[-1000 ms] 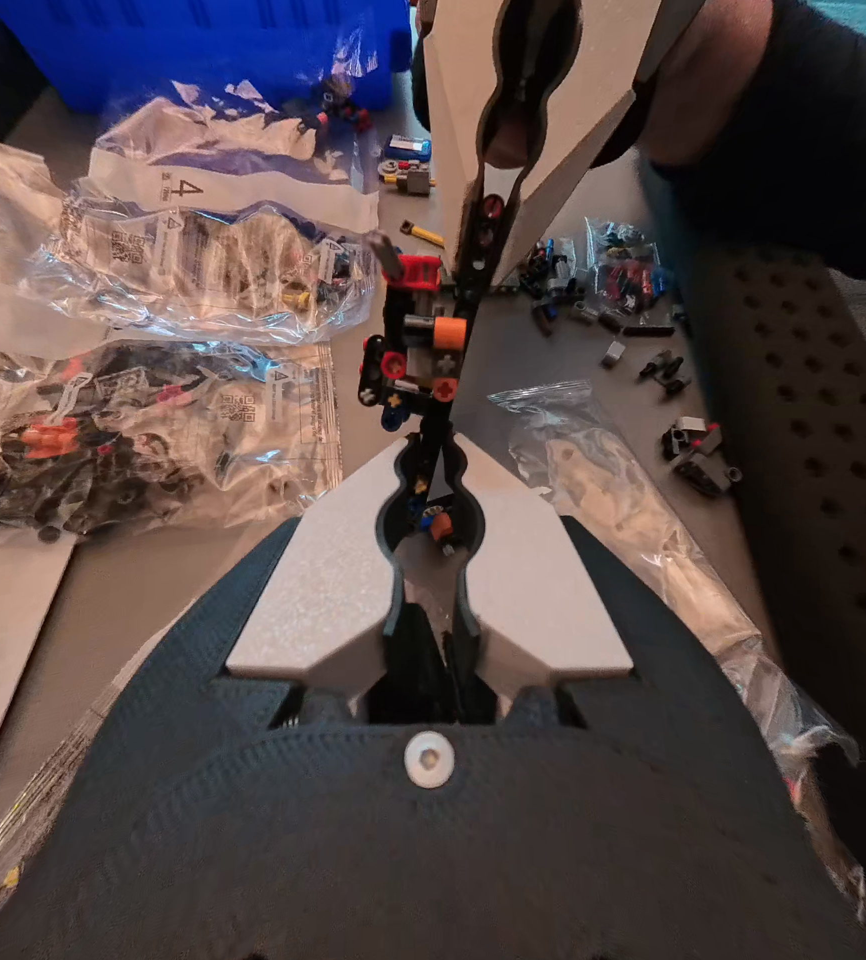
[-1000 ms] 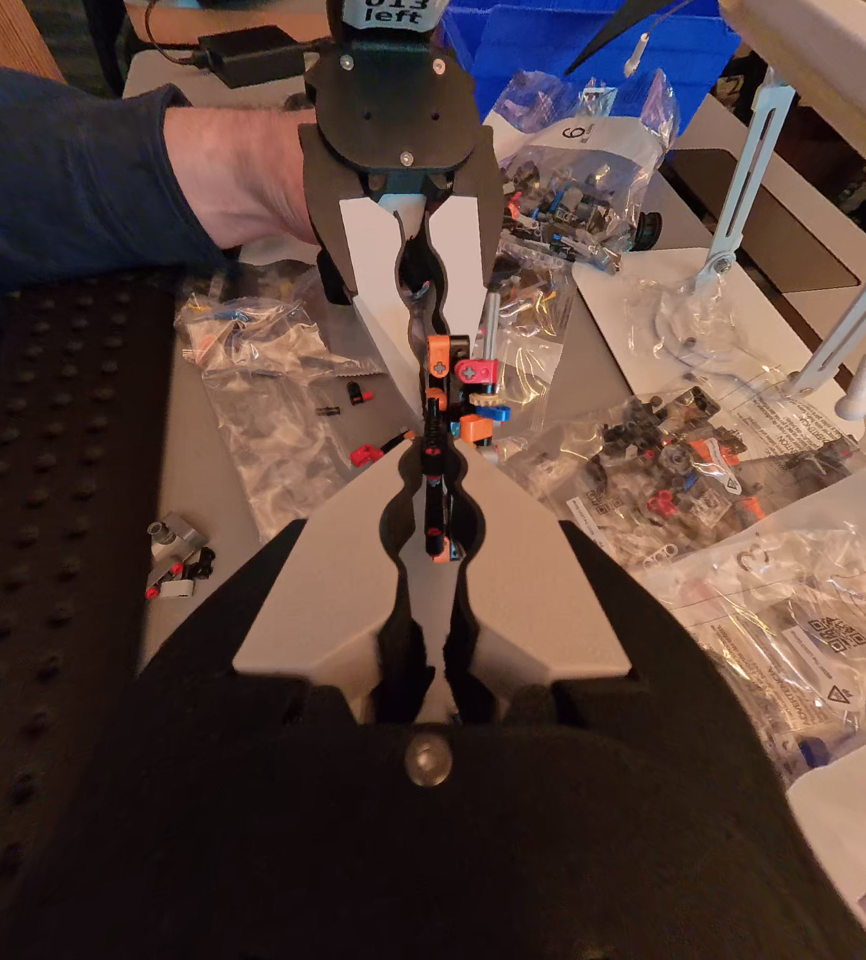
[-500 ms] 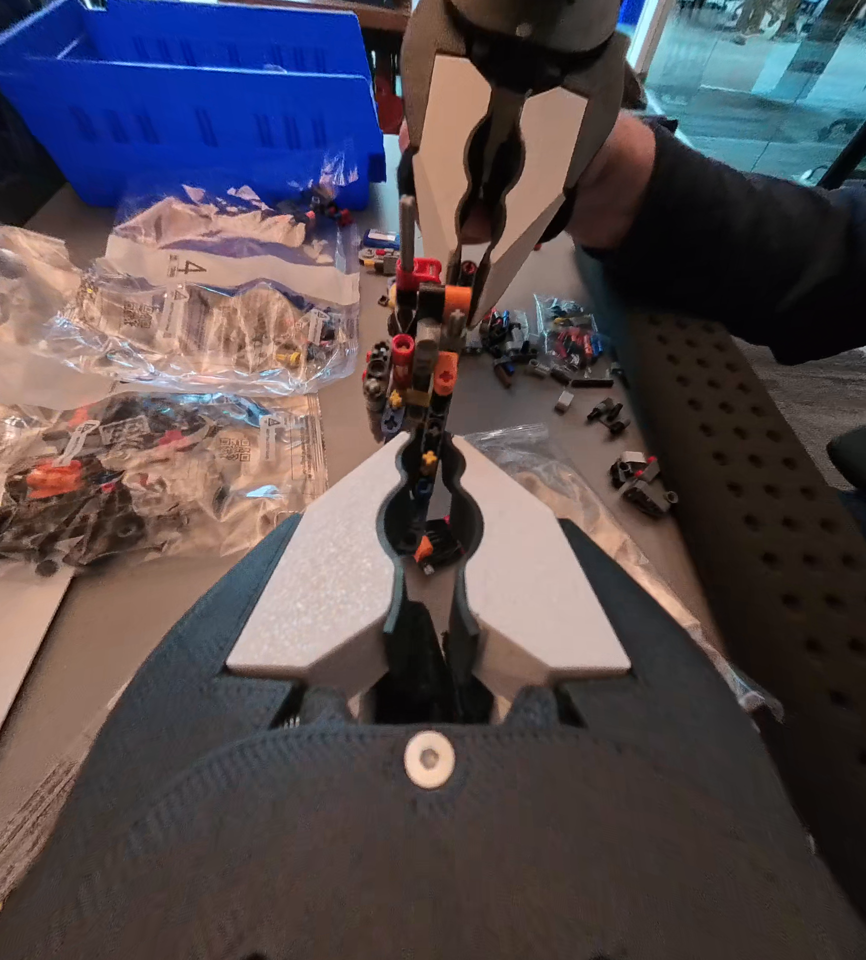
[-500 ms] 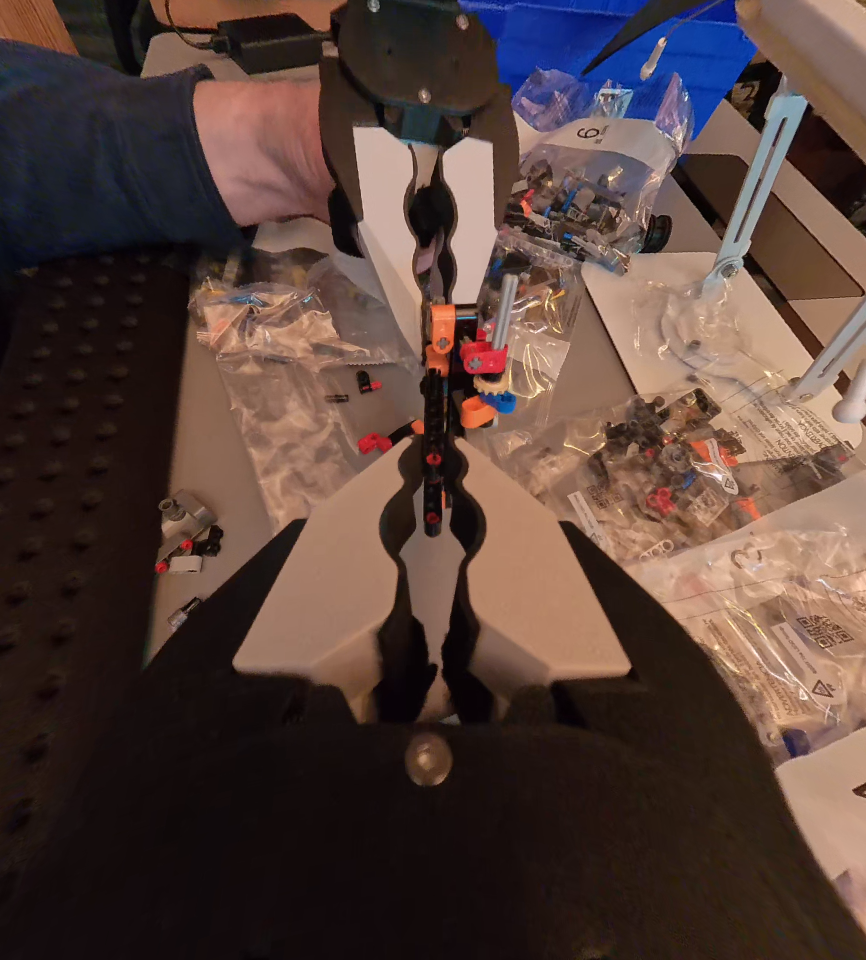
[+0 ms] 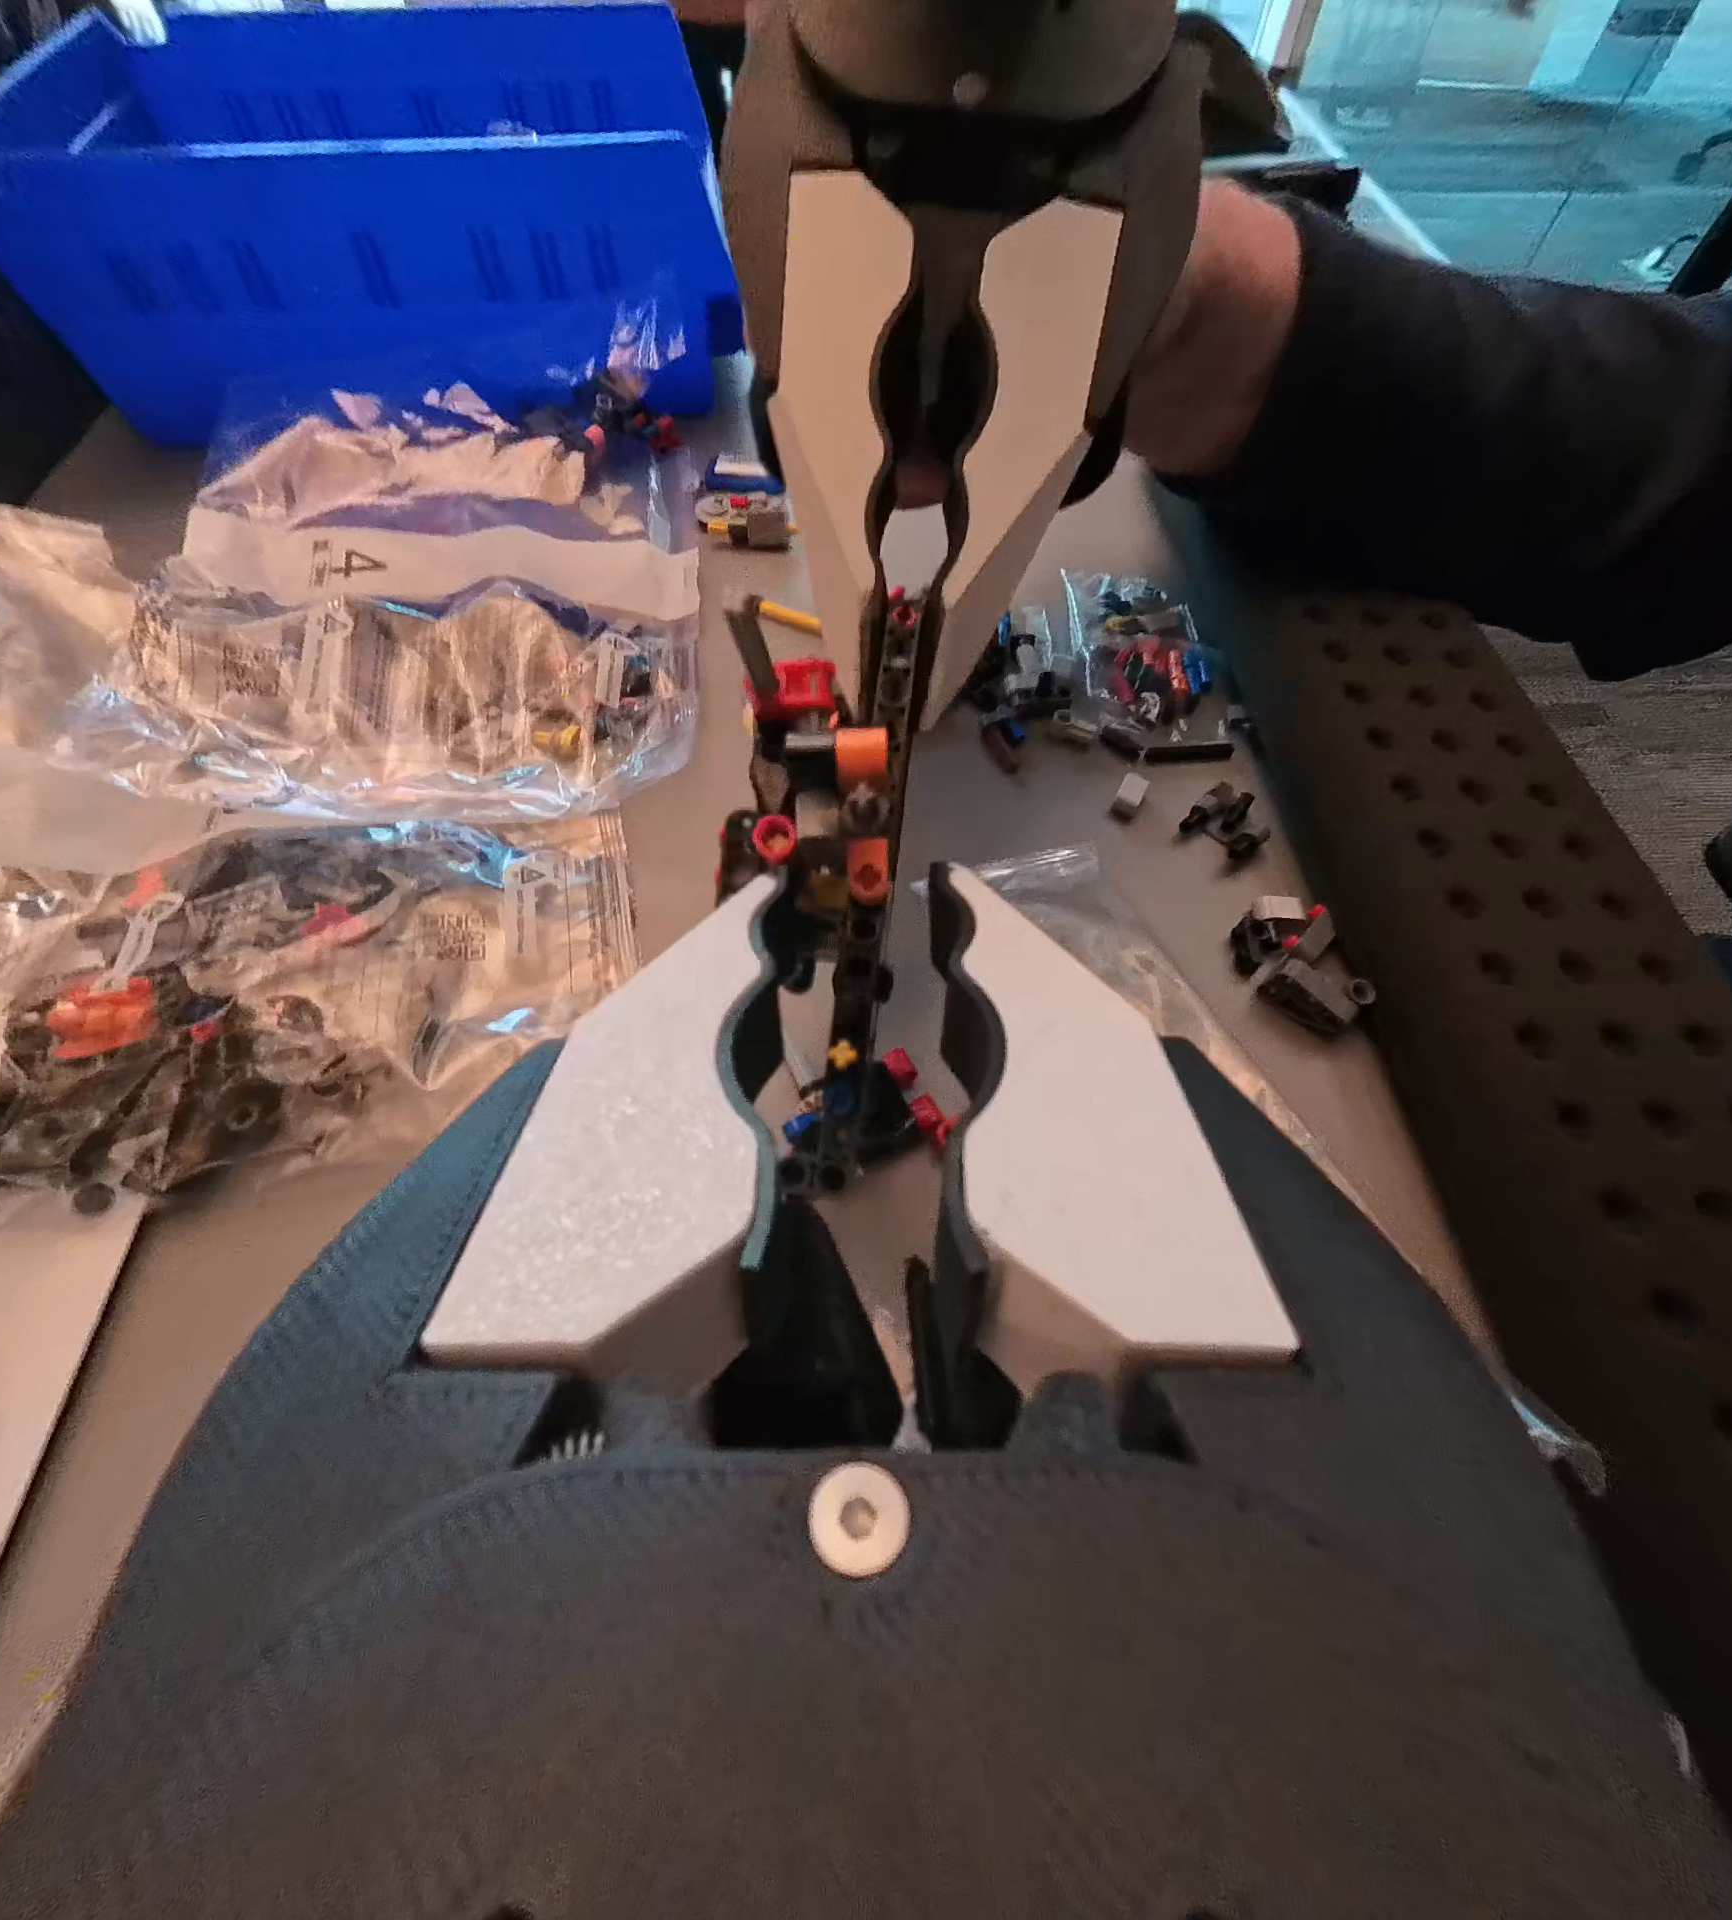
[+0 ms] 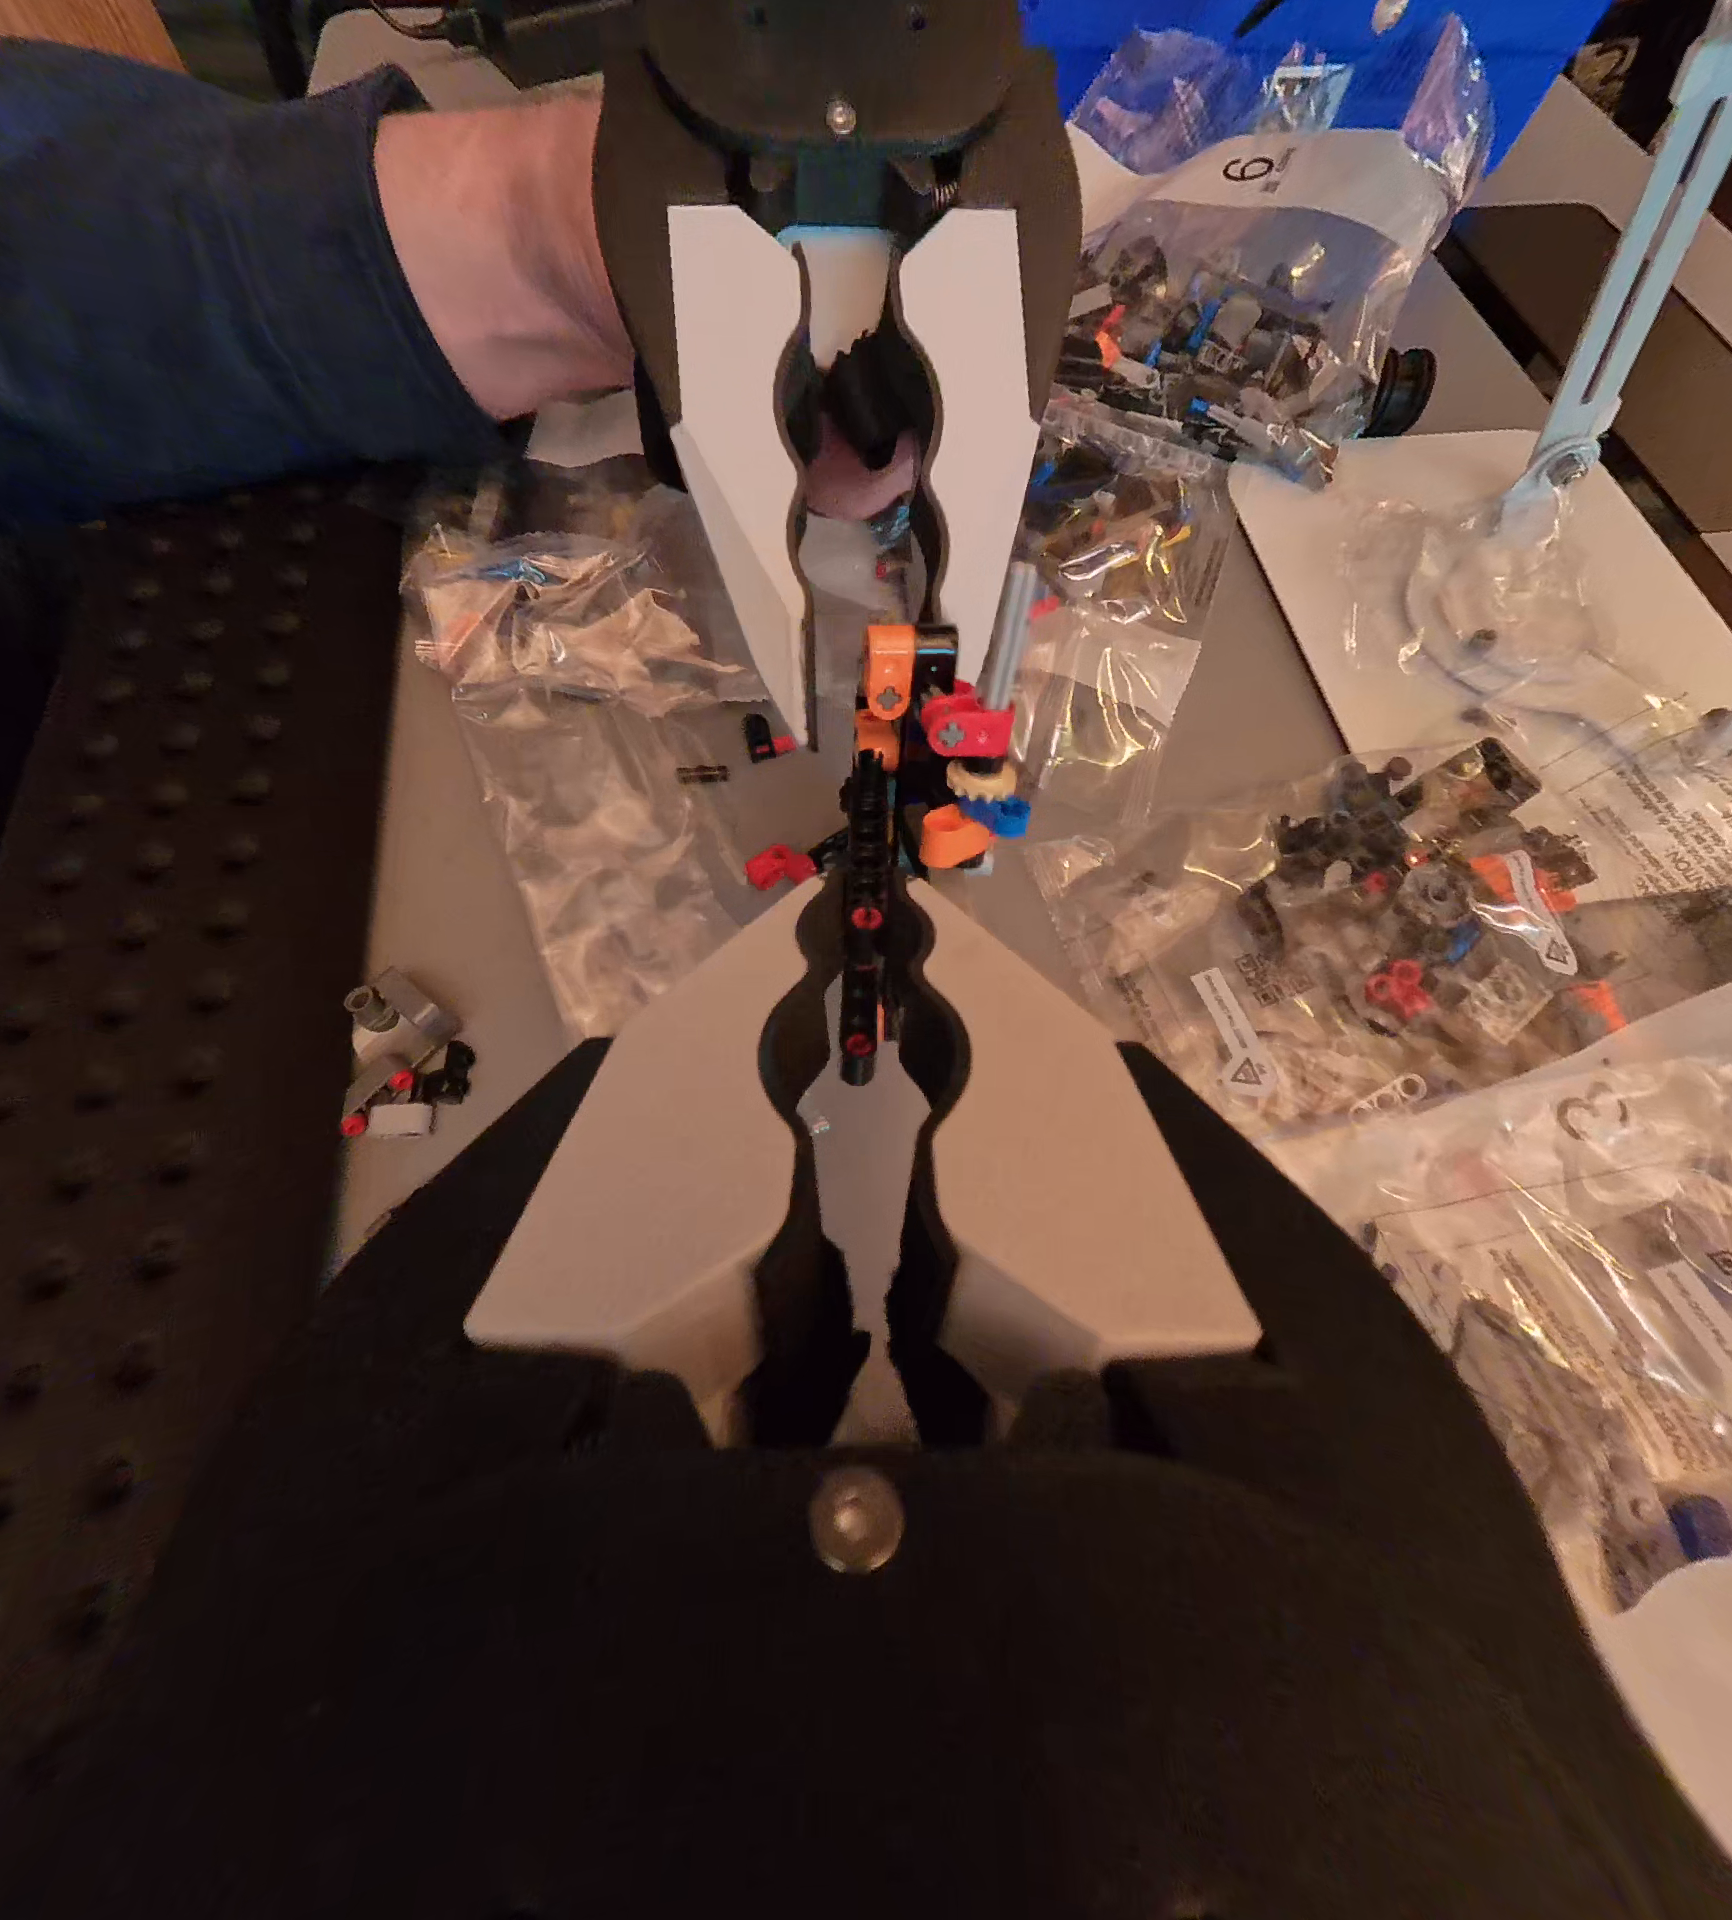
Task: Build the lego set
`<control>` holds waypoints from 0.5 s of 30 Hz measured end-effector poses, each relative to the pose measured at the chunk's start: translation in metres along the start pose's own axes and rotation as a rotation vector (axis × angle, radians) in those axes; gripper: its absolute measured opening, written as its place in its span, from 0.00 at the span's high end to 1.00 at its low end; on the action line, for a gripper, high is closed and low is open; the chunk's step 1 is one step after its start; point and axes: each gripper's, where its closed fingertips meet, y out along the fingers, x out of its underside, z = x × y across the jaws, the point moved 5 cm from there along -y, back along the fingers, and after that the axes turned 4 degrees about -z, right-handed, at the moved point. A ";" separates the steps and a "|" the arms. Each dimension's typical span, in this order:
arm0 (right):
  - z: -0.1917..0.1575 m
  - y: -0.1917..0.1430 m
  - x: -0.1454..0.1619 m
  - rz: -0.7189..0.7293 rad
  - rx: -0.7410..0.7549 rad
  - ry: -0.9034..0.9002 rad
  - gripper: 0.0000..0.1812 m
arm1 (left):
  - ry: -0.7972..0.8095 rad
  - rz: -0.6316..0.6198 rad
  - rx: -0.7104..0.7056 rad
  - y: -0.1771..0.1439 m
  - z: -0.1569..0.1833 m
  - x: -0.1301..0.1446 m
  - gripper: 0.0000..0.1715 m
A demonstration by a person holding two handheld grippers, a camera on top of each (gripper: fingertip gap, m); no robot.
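Observation:
A small lego assembly [image 5: 862, 831] of a long black beam with orange, red, blue and yellow parts hangs above the grey table. My right gripper [image 6: 869, 883] is shut on one end of its black beam [image 6: 862, 977]; it also shows from the front in the left wrist view [image 5: 898, 623]. My left gripper [image 5: 854, 878] is open, its fingers on either side of the assembly's other end with a gap on the right. It shows opposite in the right wrist view [image 6: 877, 681], jaws apart around the orange end [image 6: 888, 665].
A blue bin [image 5: 322, 208] stands at the back. Clear bags of parts [image 5: 374, 665] [image 6: 1413, 914] lie on the left wrist view's left. Loose pieces [image 5: 1298, 956] [image 6: 405, 1060] lie beside a black perforated mat [image 5: 1568, 1039]. White stands [image 6: 1620, 260] rise past the bags. My two grippers' fingertips are within a few centimetres of each other.
My left gripper has opened and let go of the assembly. My right gripper still holds the beam and has tilted it slightly.

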 end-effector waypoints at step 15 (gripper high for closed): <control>0.000 -0.001 -0.007 0.044 0.023 -0.014 0.93 | 0.013 -0.056 -0.031 0.007 -0.001 0.004 0.96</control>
